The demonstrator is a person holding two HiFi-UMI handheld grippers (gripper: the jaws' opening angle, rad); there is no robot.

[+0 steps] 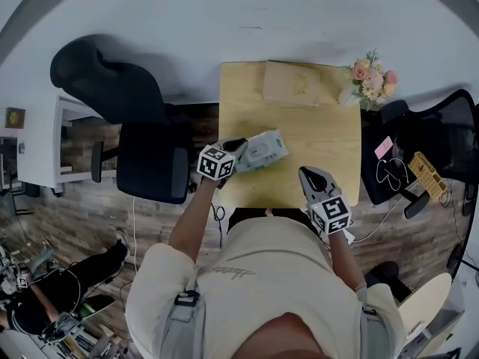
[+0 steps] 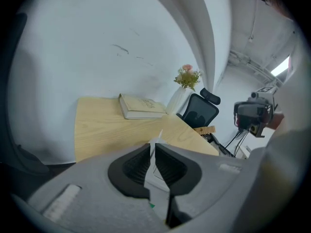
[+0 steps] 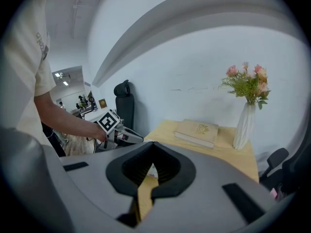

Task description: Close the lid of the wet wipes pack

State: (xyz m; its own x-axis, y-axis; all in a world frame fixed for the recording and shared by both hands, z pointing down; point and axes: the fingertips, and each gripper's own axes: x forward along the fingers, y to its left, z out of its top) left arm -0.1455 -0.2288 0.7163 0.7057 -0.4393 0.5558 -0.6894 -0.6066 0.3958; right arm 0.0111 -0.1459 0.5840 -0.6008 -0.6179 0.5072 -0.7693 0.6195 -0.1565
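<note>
The wet wipes pack (image 1: 263, 151), pale green and white, hangs over the near left part of the wooden table (image 1: 322, 137). My left gripper (image 1: 238, 150) is shut on the pack's left end. In the left gripper view a thin white edge of the pack (image 2: 158, 174) is pinched between the black pads of the left gripper (image 2: 152, 147). I cannot see the pack's lid. My right gripper (image 1: 309, 175) hovers at the table's near edge, right of the pack and apart from it. In its own view the right gripper (image 3: 151, 144) has its tips together and holds nothing.
A beige book (image 1: 292, 82) lies at the table's far edge, beside a white vase of flowers (image 1: 368, 77) in the far right corner. Black office chairs stand to the left (image 1: 142, 152) and right (image 1: 419, 137). Another person (image 1: 45, 298) sits on the floor at lower left.
</note>
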